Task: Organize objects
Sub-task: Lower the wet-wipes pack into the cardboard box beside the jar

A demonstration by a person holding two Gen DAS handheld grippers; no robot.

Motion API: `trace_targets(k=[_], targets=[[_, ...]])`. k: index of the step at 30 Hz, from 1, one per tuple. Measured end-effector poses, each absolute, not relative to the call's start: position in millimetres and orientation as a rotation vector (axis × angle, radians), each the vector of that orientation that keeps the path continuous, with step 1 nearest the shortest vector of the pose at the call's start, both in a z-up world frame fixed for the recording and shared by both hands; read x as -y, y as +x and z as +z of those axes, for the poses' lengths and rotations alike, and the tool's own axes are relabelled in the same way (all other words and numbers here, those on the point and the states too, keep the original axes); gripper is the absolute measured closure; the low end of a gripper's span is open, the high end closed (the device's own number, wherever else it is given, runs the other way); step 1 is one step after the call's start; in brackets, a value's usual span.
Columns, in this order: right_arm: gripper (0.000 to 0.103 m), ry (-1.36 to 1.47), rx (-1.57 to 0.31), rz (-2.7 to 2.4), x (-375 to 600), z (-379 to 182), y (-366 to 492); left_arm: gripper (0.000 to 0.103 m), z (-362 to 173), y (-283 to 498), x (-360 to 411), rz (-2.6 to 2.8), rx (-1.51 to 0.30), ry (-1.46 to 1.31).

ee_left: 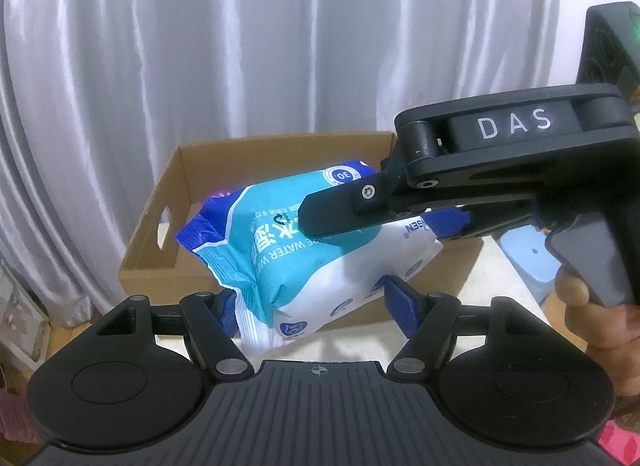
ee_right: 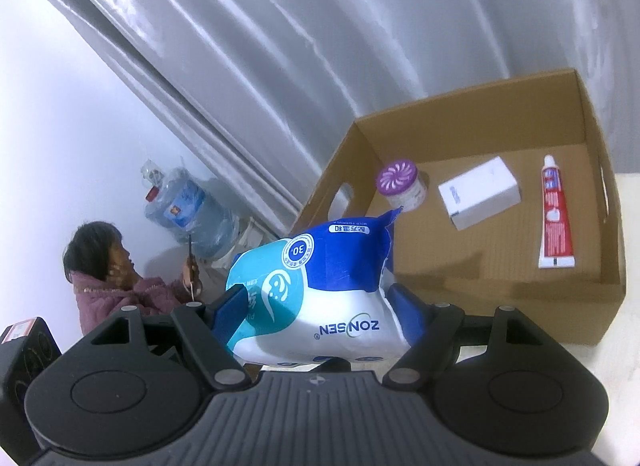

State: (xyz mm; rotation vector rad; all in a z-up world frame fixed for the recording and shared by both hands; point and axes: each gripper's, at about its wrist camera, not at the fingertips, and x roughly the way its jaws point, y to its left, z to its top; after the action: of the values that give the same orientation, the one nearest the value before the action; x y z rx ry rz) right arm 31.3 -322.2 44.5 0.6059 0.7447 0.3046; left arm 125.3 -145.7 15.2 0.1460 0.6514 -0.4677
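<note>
now both grippers clamp the wipes pack (ee_left: 312,250).
i hold it before the box's (ee_right: 500,262) near wall; left gripper (ee_left: 316,306) and right gripper (ee_right: 316,306) each grip an end.

A lived-in room of a home — long grey curtains (ee_right: 320,45) along a white wall, a big water jug (ee_right: 188,205) on the floor, a person (ee_right: 120,286) sitting beside it.

Each wrist camera looks forward and downward along its own gripper, very close. Both views share the wipes pack (ee_left: 304,250) and cardboard box (ee_left: 156,234) (from different sides).
</note>
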Motion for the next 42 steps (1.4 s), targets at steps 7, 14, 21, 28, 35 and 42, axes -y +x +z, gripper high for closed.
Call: trace_targets(k=[7, 14, 21, 28, 35, 42], targets=[[0.023, 0.611, -0.727, 0.284, 329, 50, 47, 0.032, 21, 145, 151, -0.483, -0.644, 0.159], [0.023, 0.611, -0.74, 0.241, 343, 53, 75, 0.032, 15, 182, 158, -0.515, -0.656, 0.155], [0.023, 0.627, -0.824, 0.188, 360, 42, 120, 0.032, 5, 231, 166, -0.575, -0.746, 0.137], [0.023, 0.705, -0.994, 0.12, 383, 6, 164, 0.032, -25, 277, 177, -0.652, -0.919, 0.109], [0.023, 0.768, -1.203, 0.082, 389, -45, 194, 0.032, -70, 321, 174, -0.689, -1.176, 0.028], [0.023, 0.847, -1.276, 0.072, 398, -74, 222, 0.032, -87, 359, 176, -0.635, -1.287, 0.001]])
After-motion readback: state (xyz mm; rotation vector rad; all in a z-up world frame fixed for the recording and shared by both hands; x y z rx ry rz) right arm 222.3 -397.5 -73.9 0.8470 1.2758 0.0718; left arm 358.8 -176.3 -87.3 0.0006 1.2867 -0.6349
